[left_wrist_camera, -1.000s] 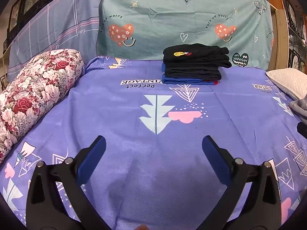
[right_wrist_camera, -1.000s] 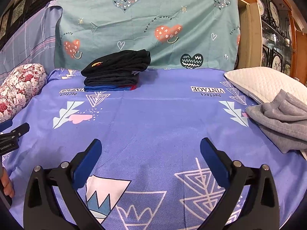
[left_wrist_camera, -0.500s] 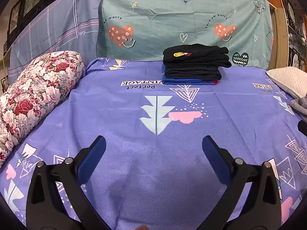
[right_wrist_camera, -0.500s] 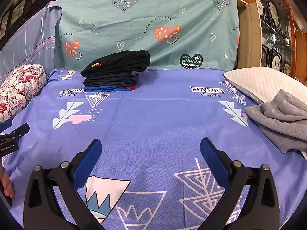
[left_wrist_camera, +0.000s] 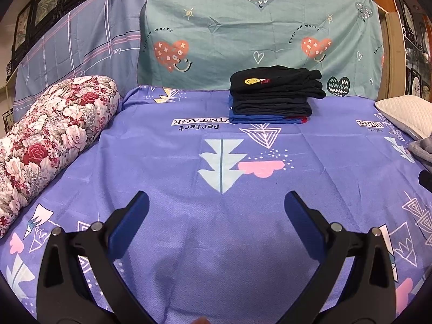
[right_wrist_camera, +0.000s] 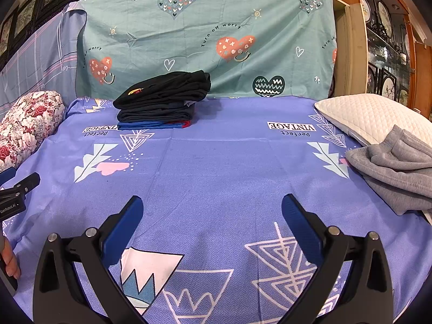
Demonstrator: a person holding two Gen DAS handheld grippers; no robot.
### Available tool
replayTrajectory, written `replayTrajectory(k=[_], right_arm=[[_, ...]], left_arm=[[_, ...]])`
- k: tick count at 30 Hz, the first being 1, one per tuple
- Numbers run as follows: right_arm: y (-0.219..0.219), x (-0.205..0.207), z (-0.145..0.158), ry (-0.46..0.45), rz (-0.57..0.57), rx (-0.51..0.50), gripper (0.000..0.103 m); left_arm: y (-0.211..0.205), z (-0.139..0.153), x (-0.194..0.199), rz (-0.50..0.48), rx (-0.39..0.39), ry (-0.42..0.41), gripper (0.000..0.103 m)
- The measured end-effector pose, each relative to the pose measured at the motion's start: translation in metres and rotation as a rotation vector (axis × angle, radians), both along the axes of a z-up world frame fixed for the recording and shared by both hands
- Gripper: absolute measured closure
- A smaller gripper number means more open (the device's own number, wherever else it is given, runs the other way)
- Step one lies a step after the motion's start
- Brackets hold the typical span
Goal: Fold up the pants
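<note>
Crumpled grey pants (right_wrist_camera: 399, 167) lie at the right edge of the bed, partly on a white pillow; only a sliver shows in the left wrist view (left_wrist_camera: 422, 148). A stack of folded dark pants (left_wrist_camera: 275, 94) sits at the back of the purple bedsheet (left_wrist_camera: 216, 178), and shows in the right wrist view (right_wrist_camera: 164, 100) too. My left gripper (left_wrist_camera: 216, 213) is open and empty above the sheet. My right gripper (right_wrist_camera: 213, 216) is open and empty, left of the grey pants. The left gripper's body (right_wrist_camera: 16, 194) shows at the right wrist view's left edge.
A floral bolster (left_wrist_camera: 46, 140) lies along the left side of the bed. A white quilted pillow (right_wrist_camera: 378, 116) lies at the right. A teal heart-print cloth (left_wrist_camera: 256, 32) hangs behind the bed. Wooden shelves (right_wrist_camera: 391, 54) stand at the far right.
Both grippers stay open. The views have shifted only slightly; nothing on the bed has moved.
</note>
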State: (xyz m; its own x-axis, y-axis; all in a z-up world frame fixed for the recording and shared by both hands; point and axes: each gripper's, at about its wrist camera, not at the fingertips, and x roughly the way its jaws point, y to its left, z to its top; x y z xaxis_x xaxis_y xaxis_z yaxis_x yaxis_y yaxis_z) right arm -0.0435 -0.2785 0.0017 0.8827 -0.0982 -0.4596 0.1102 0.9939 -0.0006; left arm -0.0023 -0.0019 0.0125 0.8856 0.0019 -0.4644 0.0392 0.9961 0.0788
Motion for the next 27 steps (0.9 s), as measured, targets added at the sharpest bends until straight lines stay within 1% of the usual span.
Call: replayTrajectory(k=[21,27], right_arm=[[-0.0008,0.0006,-0.0002,0.001,0.001,0.001,0.001],[-0.0013,0.0001,-0.0005,0.001,0.001,0.001,0.001]], left_arm=[[0.0028,0.0002,0.0007,0.026,-0.005,0.001,0.002],[0.0043,0.0031,-0.0028,0.039,-0.006,-0.030,0.002]])
